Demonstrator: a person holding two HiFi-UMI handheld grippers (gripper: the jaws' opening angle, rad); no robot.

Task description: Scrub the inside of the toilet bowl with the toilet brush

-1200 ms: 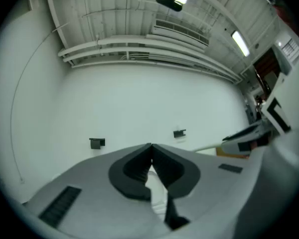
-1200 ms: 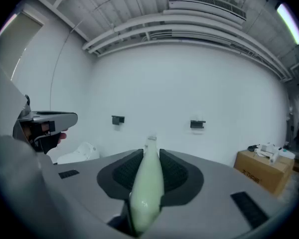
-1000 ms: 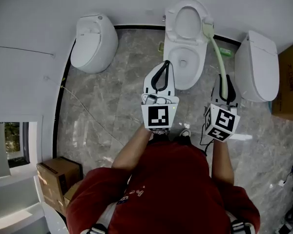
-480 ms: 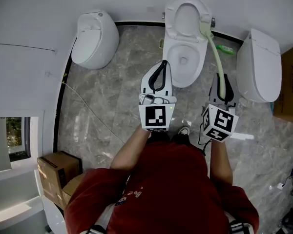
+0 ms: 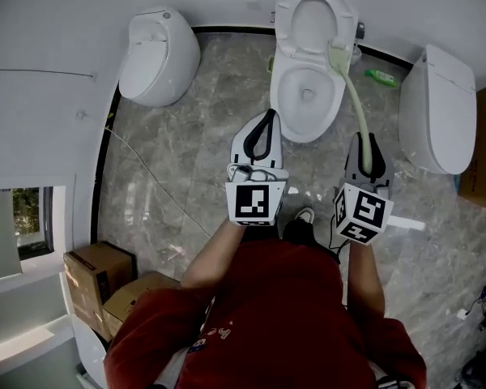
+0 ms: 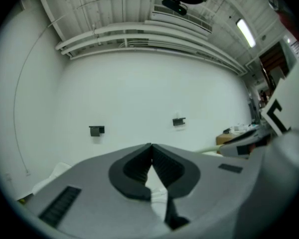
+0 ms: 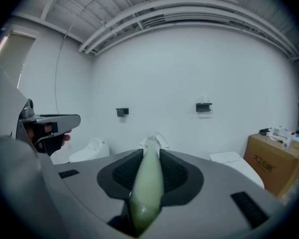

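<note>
Just toilet brush [image 5: 355,104] head at toilet bowl [image 5: 284,109] rim.

Open toilet [image 5: 308,96] stands at the wall [image 5: 57,23] between left toilet [image 5: 156,55] and right toilet [image 5: 441,108]; brush [image 5: 355,100] reaches its right rim.

Right tool [image 7: 150,157] jaws clamped on pale green toilet brush [image 7: 148,183] handle, bristle end pointing toward open toilet [image 7: 162,141] by white wall. Left tool [image 7: 49,124] at left edge. Cardboard box [image 7: 267,166] far right.
</note>
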